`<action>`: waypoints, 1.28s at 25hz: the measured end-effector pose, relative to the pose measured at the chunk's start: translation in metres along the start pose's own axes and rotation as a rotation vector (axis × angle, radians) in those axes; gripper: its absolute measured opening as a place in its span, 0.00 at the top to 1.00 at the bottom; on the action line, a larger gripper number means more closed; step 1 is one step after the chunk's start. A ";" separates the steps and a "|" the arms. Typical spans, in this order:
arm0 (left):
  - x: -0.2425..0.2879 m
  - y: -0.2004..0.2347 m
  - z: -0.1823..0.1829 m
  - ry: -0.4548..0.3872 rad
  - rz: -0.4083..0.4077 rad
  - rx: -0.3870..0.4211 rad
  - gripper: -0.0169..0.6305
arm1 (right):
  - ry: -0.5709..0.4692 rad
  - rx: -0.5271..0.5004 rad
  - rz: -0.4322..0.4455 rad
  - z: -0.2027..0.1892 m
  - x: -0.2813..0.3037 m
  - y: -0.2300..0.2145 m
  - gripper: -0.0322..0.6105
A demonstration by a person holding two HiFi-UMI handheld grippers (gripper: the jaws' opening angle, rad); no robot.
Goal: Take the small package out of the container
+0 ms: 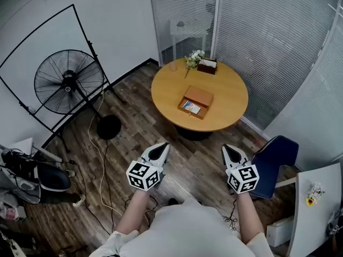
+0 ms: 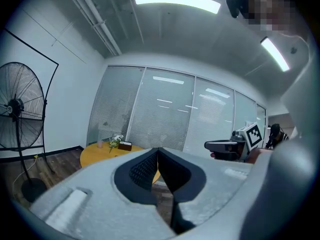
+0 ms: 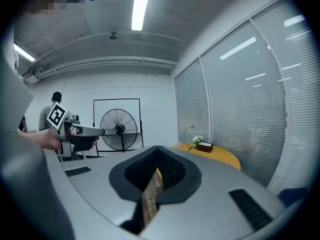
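Observation:
A brown open container lies on the round wooden table, well ahead of both grippers. Inside it lies a small package with a blue and white face. My left gripper and right gripper hover side by side over the floor, short of the table and pointing towards it. Both have their jaws shut with nothing between them. In the left gripper view the left gripper shows its tips meeting, with the table beyond. The right gripper looks the same in its own view.
A bunch of flowers, a dark box and a pink cup stand at the table's far side. A standing fan with a floor cable is at the left. A blue chair sits at the right, glass walls with blinds behind.

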State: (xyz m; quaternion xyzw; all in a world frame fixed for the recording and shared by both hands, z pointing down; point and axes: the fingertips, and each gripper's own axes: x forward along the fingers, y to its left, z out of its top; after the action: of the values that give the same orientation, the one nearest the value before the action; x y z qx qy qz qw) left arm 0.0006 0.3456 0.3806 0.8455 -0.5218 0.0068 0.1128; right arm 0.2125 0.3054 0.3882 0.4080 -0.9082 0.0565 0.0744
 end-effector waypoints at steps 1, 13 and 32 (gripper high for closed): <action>-0.001 0.002 0.000 0.000 0.000 -0.002 0.95 | 0.001 0.000 -0.007 0.000 0.000 0.000 0.95; -0.006 0.022 -0.009 0.016 -0.027 -0.023 0.95 | 0.018 -0.002 -0.058 -0.005 0.005 0.016 0.92; -0.028 0.061 -0.034 0.063 -0.079 -0.023 0.95 | 0.068 0.055 -0.071 -0.032 0.024 0.067 0.78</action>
State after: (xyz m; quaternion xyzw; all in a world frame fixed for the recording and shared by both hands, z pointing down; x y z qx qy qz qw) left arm -0.0620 0.3506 0.4215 0.8634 -0.4844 0.0228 0.1391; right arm 0.1493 0.3370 0.4214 0.4396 -0.8882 0.0927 0.0959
